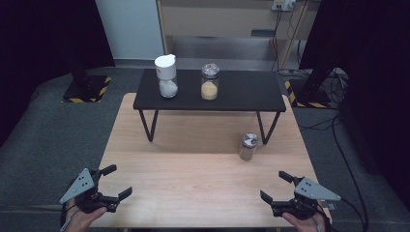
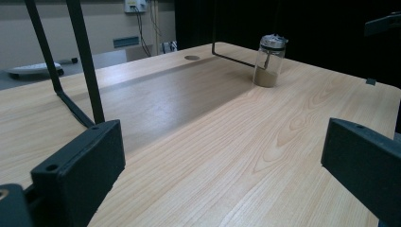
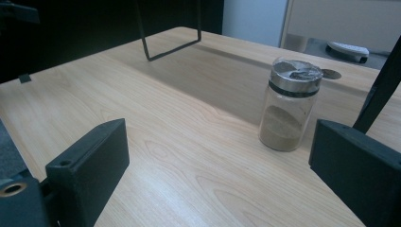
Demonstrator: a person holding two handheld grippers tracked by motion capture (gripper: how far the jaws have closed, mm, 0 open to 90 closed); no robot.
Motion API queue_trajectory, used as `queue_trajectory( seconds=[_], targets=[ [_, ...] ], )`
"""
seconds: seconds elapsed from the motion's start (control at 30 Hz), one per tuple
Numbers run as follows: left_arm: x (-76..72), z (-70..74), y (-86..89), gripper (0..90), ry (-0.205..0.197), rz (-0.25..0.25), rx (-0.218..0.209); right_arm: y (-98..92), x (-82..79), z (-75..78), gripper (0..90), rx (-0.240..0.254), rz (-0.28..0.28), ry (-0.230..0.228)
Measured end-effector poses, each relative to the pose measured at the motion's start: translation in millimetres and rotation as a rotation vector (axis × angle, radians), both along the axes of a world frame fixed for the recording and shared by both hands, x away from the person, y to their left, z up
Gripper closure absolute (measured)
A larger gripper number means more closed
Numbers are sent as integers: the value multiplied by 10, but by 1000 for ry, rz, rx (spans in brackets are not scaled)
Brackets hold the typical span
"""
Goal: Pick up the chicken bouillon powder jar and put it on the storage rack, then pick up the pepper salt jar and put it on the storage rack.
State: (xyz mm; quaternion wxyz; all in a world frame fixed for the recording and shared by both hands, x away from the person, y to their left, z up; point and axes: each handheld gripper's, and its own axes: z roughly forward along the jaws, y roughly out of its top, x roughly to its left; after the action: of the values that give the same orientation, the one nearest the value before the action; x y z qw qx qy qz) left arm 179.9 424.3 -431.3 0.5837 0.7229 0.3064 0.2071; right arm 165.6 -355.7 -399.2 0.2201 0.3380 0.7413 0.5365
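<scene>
Nearest the person, two hands come in at the table's front edge in the high view, each with a gripper. The left gripper (image 1: pixel 118 181) sits at the front left corner and the right gripper (image 1: pixel 278 186) at the front right; both have their jaws spread wide with nothing between them, only bare wood of the light wooden table (image 1: pixel 193 179).

Farther in, on the right half of the table, stands one small glass jar (image 1: pixel 248 147) with a silver lid, upright, just in front of the right leg of the black shelf (image 1: pixel 241 94). It is well apart from both grippers, nearer the right one. The right gripper view shows what the high view cannot: the jar (image 3: pixel 289 111) holds brown powder filling about its lower third, and its lid top is uneven. The left gripper view shows the same jar (image 2: pixel 269 61) far off.

On the shelf stand two more jars: a white-capped jar (image 1: pixel 167 76) of white powder, and a yellow-filled jar (image 1: pixel 210 82). That makes three jars in all. The gripper views cut off the shelf top, leaving only its legs.
</scene>
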Motion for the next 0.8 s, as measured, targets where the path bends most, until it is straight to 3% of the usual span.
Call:
queue_trajectory(
  seconds=[0.8],
  targets=[
    [7, -4, -2, 0, -2, -5, 0, -48, -18, -17, 63, 32, -11, -3]
  ],
)
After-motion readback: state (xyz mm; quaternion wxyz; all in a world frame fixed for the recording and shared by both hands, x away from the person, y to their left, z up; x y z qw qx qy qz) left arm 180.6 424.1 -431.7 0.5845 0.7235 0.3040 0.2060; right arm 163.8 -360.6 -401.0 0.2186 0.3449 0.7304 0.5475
